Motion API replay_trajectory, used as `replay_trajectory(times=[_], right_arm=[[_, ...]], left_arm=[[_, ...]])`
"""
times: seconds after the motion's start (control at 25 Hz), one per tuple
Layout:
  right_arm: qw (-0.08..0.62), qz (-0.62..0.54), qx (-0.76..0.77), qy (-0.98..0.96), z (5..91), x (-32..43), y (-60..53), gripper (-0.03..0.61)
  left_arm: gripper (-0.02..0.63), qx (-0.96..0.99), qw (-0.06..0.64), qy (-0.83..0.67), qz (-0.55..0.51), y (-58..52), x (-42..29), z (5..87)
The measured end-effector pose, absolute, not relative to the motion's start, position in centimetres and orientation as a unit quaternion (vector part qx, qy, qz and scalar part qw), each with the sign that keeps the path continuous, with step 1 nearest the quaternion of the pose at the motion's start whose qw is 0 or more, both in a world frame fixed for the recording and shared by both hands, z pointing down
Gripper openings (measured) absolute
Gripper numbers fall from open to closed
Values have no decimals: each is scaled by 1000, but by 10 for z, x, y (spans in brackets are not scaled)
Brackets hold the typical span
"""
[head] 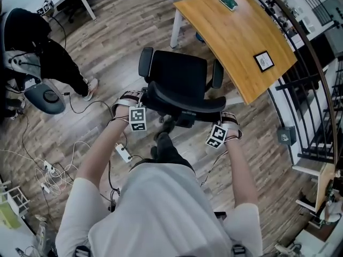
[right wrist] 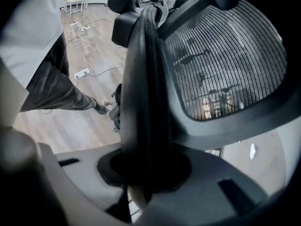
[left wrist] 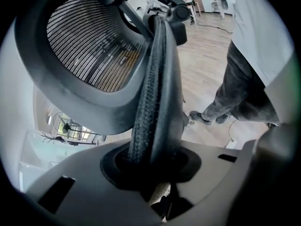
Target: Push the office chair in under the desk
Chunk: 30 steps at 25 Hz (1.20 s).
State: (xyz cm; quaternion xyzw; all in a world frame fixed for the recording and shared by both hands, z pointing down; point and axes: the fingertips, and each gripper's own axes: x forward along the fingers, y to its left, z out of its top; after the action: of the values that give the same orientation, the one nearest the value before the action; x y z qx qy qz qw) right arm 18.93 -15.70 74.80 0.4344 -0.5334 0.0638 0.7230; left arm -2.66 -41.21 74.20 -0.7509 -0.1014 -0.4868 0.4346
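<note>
The black office chair [head: 179,82] stands on the wood floor, its seat toward the wooden desk [head: 236,42] and its front just at the desk's near edge. My left gripper [head: 140,105] is shut on the left edge of the mesh backrest [left wrist: 94,46]. The padded rim [left wrist: 153,102] runs between its jaws. My right gripper [head: 221,126] is shut on the backrest's right edge, and that rim [right wrist: 143,93] passes between its jaws too. The mesh [right wrist: 225,65] fills the right of that view. Both sets of fingertips are hidden behind the backrest.
A green object [head: 229,2] and a black-framed card [head: 263,61] lie on the desk. Cables and a power strip [head: 123,153] trail over the floor at my left. A person in black [head: 48,52] stands at the left. A black railing [head: 313,90] runs along the right.
</note>
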Motion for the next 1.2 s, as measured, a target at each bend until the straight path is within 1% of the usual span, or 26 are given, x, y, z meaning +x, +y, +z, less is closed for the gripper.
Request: replay_trajectory(times=[0.56, 0.96, 1.2], right_arm=[[719, 108, 465, -506, 743, 255, -204, 64], [711, 147, 487, -485, 739, 310, -247, 64], [706, 175, 505, -465, 737, 328, -260, 64]], left_arm=[[99, -742, 462, -151, -462, -483, 73, 736], [100, -732, 484, -193, -440, -544, 158, 732], [100, -723, 503, -218, -420, -570, 199, 730]])
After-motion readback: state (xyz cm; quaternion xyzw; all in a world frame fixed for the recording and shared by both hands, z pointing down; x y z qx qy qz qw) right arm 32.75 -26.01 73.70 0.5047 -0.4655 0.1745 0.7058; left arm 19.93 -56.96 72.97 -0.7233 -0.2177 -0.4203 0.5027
